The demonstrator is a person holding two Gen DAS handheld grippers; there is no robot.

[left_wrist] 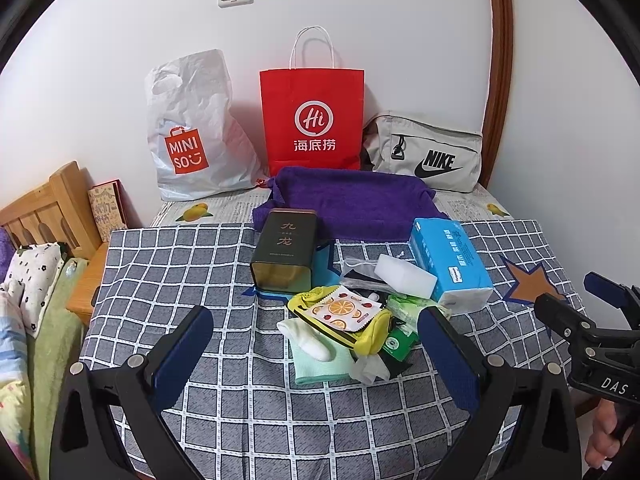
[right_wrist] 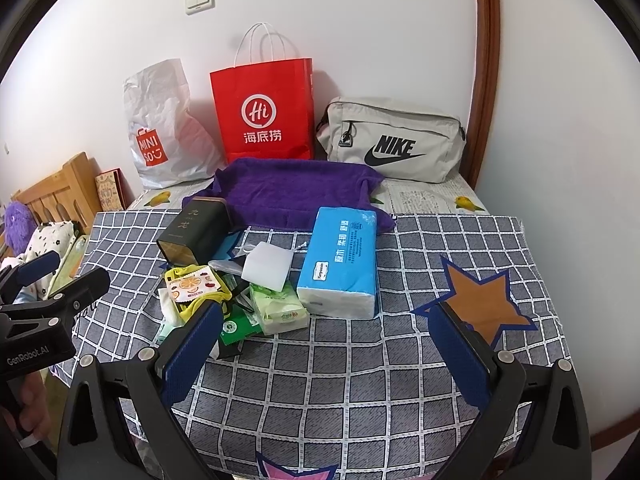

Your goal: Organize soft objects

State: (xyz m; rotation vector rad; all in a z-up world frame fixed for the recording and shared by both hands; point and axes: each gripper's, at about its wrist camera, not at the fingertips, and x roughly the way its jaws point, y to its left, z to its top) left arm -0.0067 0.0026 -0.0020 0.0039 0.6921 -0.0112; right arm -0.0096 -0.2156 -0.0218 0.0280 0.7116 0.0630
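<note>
A pile of small items lies mid-table: a yellow pouch [left_wrist: 370, 336] with an orange-print sachet [left_wrist: 340, 310] on it, a mint and white sock [left_wrist: 316, 354], a green wipes pack [right_wrist: 280, 308] and a white foam block [left_wrist: 404, 276]. Beside them stand a blue tissue pack [left_wrist: 450, 264] and a dark tin [left_wrist: 284, 256]. A purple towel [left_wrist: 352, 200] is spread behind. My left gripper [left_wrist: 314, 314] hovers open just short of the pile, holding nothing. My right gripper [right_wrist: 326, 308] is open and holds nothing, nearer the tissue pack [right_wrist: 342, 264].
Against the wall stand a white Miniso plastic bag [left_wrist: 192, 128], a red paper bag [left_wrist: 312, 116] and a grey Nike bag [left_wrist: 428, 152]. The checked tablecloth [left_wrist: 168, 264] covers the table. A wooden bed frame [left_wrist: 44, 208] and bedding lie to the left.
</note>
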